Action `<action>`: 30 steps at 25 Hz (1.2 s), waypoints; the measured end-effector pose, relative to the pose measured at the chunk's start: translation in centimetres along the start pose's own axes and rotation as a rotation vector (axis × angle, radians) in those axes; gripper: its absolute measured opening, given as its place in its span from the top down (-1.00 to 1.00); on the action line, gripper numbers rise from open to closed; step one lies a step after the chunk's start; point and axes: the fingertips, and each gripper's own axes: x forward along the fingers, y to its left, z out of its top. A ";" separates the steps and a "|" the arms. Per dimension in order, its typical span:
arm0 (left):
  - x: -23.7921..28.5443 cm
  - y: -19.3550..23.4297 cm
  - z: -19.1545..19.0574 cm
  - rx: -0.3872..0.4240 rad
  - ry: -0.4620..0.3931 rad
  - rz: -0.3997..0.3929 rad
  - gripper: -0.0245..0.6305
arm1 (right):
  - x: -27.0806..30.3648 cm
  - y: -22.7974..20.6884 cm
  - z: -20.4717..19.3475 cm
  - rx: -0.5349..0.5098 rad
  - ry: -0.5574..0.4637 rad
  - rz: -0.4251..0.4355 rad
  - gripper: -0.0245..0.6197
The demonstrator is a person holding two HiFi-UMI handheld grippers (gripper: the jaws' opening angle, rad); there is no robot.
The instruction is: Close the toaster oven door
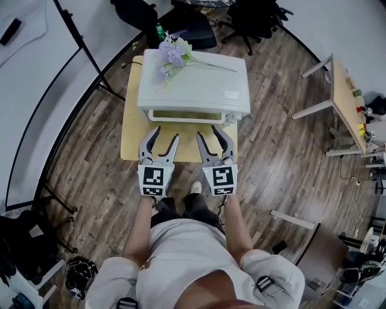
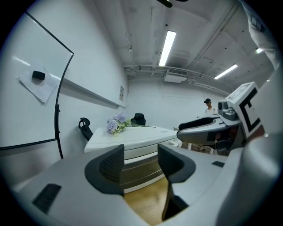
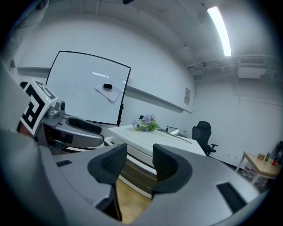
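Note:
A white toaster oven (image 1: 193, 87) stands on a small wooden table (image 1: 129, 136), with a bunch of lilac flowers (image 1: 170, 55) lying on its top. Its door faces me and looks upright against the body, with a pale handle strip (image 1: 187, 116) along the front. My left gripper (image 1: 167, 134) hovers just before the door's left half, jaws open and empty. My right gripper (image 1: 207, 133) hovers beside it before the right half, also open and empty. In the left gripper view the oven (image 2: 132, 137) shows between the open jaws of the left gripper (image 2: 140, 161). The right gripper (image 3: 135, 163) frames the oven (image 3: 150, 139) likewise.
A whiteboard on a black stand (image 3: 88, 88) is at the left of the table. Black office chairs (image 1: 253, 18) stand behind the oven. A light desk (image 1: 344, 102) with small items is at the right. A person (image 2: 208, 105) stands far off.

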 end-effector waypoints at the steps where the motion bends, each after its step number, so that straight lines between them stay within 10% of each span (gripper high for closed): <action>1: -0.4 -0.2 0.5 0.007 -0.008 -0.002 0.21 | -0.5 0.0 0.3 0.008 -0.008 -0.002 0.36; 30: -2.8 -2.3 4.1 0.031 -0.010 -0.016 0.21 | -4.7 -0.8 2.6 0.110 -0.037 0.008 0.37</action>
